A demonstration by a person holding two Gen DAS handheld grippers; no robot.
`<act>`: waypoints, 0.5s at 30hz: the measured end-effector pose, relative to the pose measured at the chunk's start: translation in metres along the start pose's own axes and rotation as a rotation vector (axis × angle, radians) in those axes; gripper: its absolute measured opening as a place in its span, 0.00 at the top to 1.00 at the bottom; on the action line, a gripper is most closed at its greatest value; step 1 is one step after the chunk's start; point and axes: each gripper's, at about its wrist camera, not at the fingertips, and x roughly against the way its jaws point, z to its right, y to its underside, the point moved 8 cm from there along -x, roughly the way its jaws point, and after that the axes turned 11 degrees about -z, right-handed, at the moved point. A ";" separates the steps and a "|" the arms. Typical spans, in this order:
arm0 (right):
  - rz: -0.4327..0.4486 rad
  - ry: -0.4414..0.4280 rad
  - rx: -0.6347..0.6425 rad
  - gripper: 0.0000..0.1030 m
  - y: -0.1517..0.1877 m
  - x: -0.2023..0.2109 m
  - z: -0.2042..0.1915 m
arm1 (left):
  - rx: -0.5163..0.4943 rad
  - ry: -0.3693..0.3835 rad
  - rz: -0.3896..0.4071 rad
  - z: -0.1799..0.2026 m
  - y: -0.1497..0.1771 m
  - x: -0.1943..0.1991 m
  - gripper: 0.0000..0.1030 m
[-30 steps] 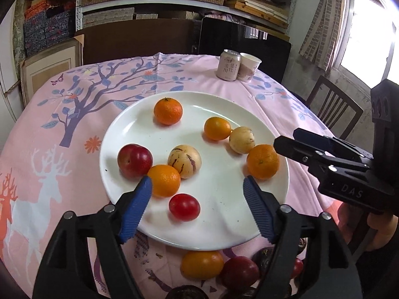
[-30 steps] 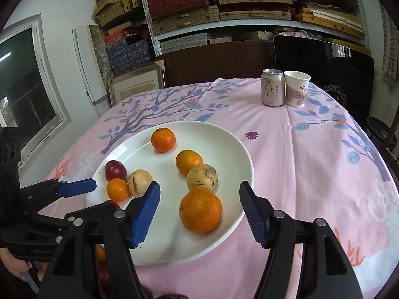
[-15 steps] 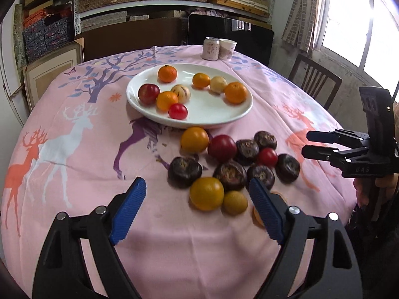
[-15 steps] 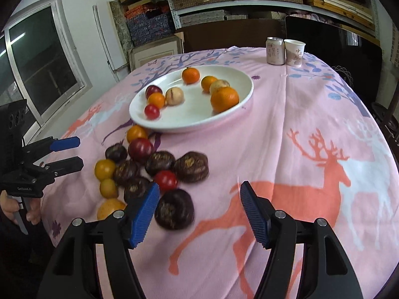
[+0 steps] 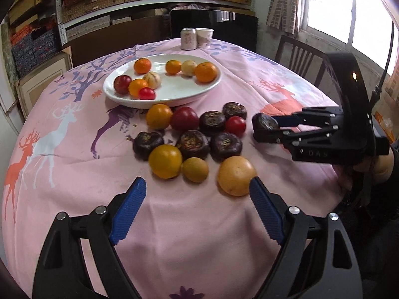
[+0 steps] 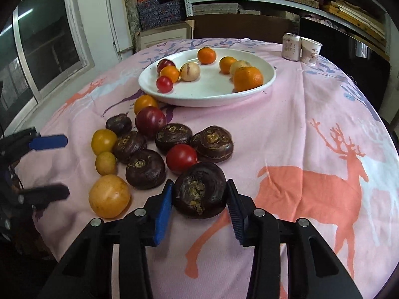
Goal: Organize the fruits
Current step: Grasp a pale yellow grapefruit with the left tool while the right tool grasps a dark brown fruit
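Observation:
A white plate (image 5: 162, 101) (image 6: 199, 101) at the far middle of the pink tablecloth holds several oranges, red fruits and pale striped ones. Nearer lies a loose cluster of dark brown chestnut-like fruits (image 5: 193, 143), red tomatoes (image 6: 181, 158) and yellow-orange fruits (image 5: 165, 160). My right gripper (image 6: 199, 186) (image 5: 264, 129) is closing, and both blue pads touch the nearest dark fruit (image 6: 199, 194) on the cloth. My left gripper (image 5: 195, 189) (image 6: 65, 166) hangs open in front of the cluster. A pale orange fruit (image 5: 235, 175) lies just off its right fingertip.
A drink can (image 5: 188, 39) and a paper cup (image 5: 205, 37) stand at the table's far edge. A wooden chair (image 5: 299, 57) is at the right, with shelves of boxes behind. The round table's edge curves close on both sides.
Both grippers have drawn back from over the plate to the near side of the loose fruit. The right jaws have narrowed onto a dark fruit, and the left jaws stand a little wider.

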 end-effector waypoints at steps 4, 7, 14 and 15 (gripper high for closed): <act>0.089 0.011 -0.063 0.59 0.003 0.028 0.021 | -0.068 0.002 0.000 0.031 -0.005 -0.010 0.24; 0.120 0.022 -0.091 0.59 0.010 0.043 0.033 | -0.054 0.022 -0.027 0.039 -0.010 -0.027 0.44; 0.128 0.021 -0.112 0.58 0.021 0.052 0.046 | -0.036 0.006 -0.039 0.043 -0.013 -0.042 0.56; 0.122 0.015 -0.114 0.58 0.022 0.051 0.045 | -0.041 -0.012 -0.051 0.042 -0.012 -0.047 0.55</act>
